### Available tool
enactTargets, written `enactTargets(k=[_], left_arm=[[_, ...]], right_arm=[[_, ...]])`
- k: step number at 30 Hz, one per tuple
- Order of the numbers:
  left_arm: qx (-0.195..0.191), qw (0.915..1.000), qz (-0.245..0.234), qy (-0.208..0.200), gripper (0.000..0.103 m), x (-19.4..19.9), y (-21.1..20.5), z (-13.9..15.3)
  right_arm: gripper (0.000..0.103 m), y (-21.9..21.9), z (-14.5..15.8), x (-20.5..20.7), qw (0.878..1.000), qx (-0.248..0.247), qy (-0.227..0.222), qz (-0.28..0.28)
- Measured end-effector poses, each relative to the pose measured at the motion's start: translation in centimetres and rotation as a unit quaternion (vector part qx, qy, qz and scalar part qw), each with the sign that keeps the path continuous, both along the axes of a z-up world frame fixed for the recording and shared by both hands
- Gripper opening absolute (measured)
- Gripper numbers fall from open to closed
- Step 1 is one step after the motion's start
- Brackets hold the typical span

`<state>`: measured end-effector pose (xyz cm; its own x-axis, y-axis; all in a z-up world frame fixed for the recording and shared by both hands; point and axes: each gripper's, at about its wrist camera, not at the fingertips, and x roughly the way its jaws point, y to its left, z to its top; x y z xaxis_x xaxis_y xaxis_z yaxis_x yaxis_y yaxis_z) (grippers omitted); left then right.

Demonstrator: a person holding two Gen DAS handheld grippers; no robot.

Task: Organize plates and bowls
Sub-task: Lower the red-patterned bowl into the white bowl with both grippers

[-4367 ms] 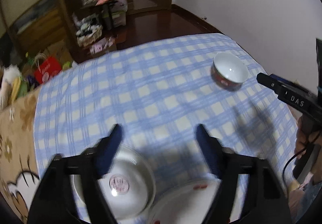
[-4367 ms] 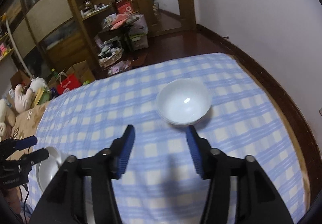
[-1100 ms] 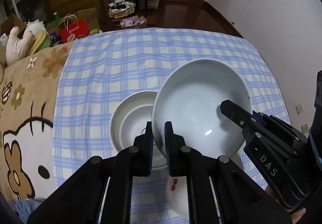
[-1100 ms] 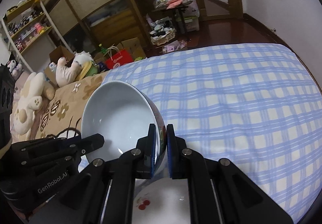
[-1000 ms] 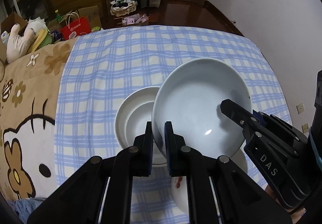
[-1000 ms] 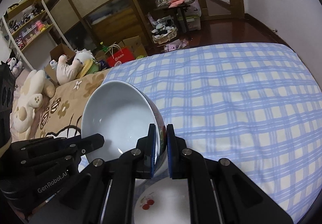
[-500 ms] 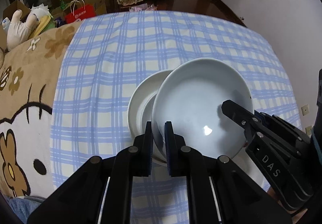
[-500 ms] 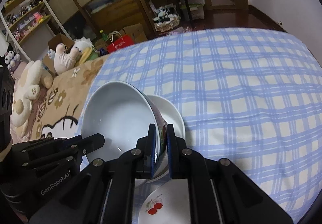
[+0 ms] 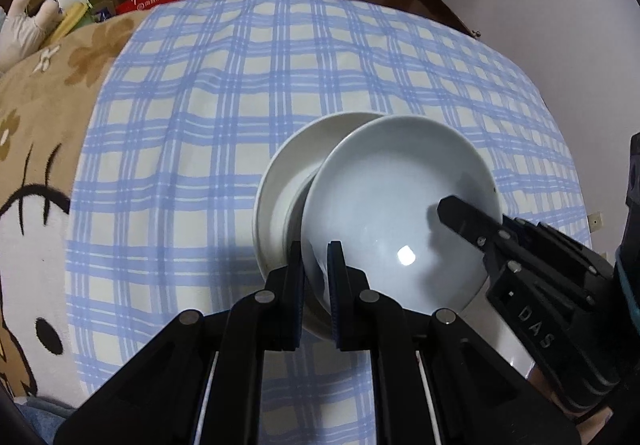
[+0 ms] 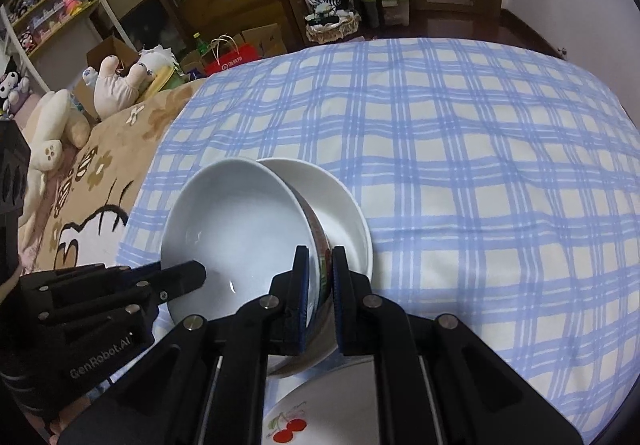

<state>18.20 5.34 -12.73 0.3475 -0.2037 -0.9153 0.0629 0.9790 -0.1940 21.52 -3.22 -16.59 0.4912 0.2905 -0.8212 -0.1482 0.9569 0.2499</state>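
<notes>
White bowl (image 9: 396, 205) — red-patterned outside; blue-white checked cloth (image 10: 460, 149); cherry-print plate (image 10: 320, 413).

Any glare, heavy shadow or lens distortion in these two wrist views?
Left wrist view: a bright glare spot sits inside the held bowl, and the right gripper throws a shadow there. Right wrist view: fisheye bends the checked cloth; corners go black.

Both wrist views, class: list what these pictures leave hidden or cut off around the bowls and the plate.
- Cherry plate: right wrist view, mostly covered by the right gripper and cut by the bottom edge.
- Held bowl: left wrist view, outside hidden; whether it touches the lower bowl cannot be told.
- Lower bowl: near side covered by the held bowl.
</notes>
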Motion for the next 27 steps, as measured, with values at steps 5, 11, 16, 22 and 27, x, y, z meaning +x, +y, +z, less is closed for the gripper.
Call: enactTargets(k=[5,11,16,22,27], left_arm=[[-0.006,1.0000,0.001,-0.006,0.011,-0.1,0.2,0.0],[0.005,0.9997,0.005,-0.022,0.011,-0.4,0.3,0.7],[0.054,0.9974,0.005,-0.047,0.015,-1.1,0.1,1.4],[0.046,0.9979,0.005,-0.046,0.016,-1.3,0.4,1.6],[0.017,0.9987,-0.002,-0.048,0.020,-1.4,1.6,2.2]], right_arm=[[0.012,-0.2,0.0,0.1,1.000,0.008,-0.002,-0.002],[0.012,-0.5,0.8,0.0,1.000,0.019,-0.016,-0.012],[0.012,-0.7,0.9,-0.3,1.000,0.017,-0.015,-0.012],[0.012,-1.2,1.1,-0.8,0.999,0.031,-0.014,-0.021],[0.012,-1.8,1.6,-1.2,0.999,0.026,-0.014,-0.021]])
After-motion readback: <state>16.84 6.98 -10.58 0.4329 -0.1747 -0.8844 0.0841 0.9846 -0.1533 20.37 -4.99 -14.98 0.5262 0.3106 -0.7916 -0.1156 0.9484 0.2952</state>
